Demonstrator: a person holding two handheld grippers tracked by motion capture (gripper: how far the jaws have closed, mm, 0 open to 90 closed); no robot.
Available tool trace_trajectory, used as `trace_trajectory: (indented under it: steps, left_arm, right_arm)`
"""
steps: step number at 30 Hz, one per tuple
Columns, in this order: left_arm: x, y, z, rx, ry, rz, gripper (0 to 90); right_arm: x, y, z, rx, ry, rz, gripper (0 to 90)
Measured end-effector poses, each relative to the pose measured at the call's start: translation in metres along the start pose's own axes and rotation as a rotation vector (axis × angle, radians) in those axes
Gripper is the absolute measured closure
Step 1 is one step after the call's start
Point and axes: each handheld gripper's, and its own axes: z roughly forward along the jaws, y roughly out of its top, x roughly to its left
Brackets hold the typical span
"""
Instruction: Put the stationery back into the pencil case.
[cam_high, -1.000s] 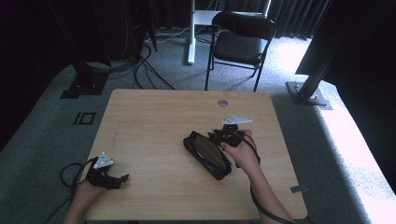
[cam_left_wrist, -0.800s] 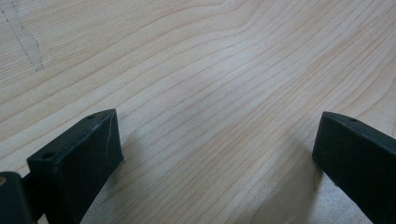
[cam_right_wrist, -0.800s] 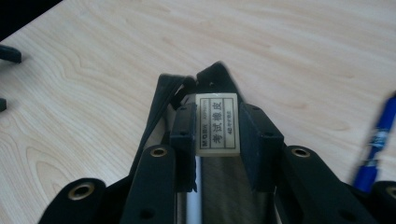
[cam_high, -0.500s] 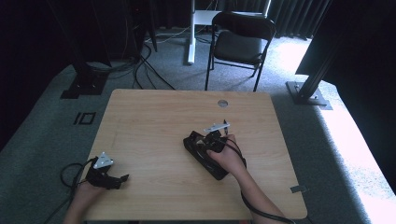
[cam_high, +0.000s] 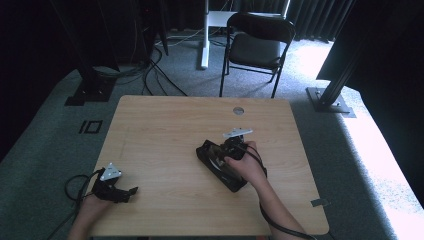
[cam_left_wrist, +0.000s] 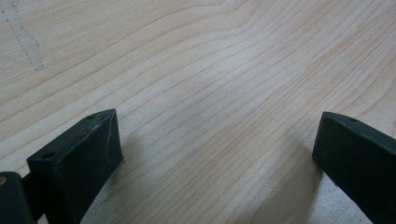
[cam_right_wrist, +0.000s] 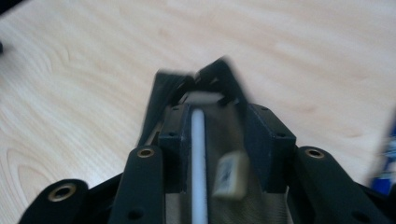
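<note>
- Pale wood grain covers the table (cam_high: 165, 130), on which a black pouch (cam_high: 220, 165) is laid right of centre, running slantwise from far-left to near-right.
- At the pouch's far end the right gripper (cam_high: 231, 149) is held, with the right hand (cam_high: 247, 167) resting over the pouch's near half.
- In the right gripper view, the right gripper (cam_right_wrist: 217, 126) is seen with the pouch's dark fabric, a white strip and a small pale tag between its jaws; the jaws have just been opening, and whether the pads press on the fabric cannot be told through the blur.
- Near the table's near-left corner the left gripper (cam_high: 125, 192) is rested on the wood, well apart from the pouch, with the left hand (cam_high: 92, 207) behind it.
- In the left gripper view, the left gripper (cam_left_wrist: 217, 154) is shown released, its jaws spread wide with bare wood between them.
- On the far side of the table top a small round grey disc (cam_high: 238, 110) is set.
- Beyond the table a black folding chair (cam_high: 257, 45) is stood on the grey carpet.
</note>
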Motion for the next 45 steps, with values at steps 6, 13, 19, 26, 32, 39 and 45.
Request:
trace_trajectory:
  steps: [6,13,19,26,32,39,45]
  left_arm:
    - [0.000,0.000,0.000,0.000,0.000,0.000,1.6]
    - [0.000,0.000,0.000,0.000,0.000,0.000,1.6]
    - [0.000,0.000,0.000,0.000,0.000,0.000,1.6]
    - [0.000,0.000,0.000,0.000,0.000,0.000,1.6]
    - [0.000,0.000,0.000,0.000,0.000,0.000,1.6]
    - [0.000,0.000,0.000,0.000,0.000,0.000,1.6]
    - [0.000,0.000,0.000,0.000,0.000,0.000,1.6]
  right_arm:
    - [-0.034,0.004,-0.021,-0.071,-0.084,0.058,57.4]
    - [-0.080,-0.010,0.002,0.004,-0.217,0.131,57.8]
    - [-0.104,-0.019,0.031,0.054,-0.258,0.188,55.9]
    - [-0.112,-0.022,0.053,0.118,-0.269,0.220,60.0]
    - [-0.114,-0.025,0.060,0.136,-0.286,0.210,63.2]
    - [-0.112,-0.020,0.059,0.196,-0.296,0.191,79.1]
    - [-0.107,-0.017,0.043,0.151,-0.210,0.198,79.1]
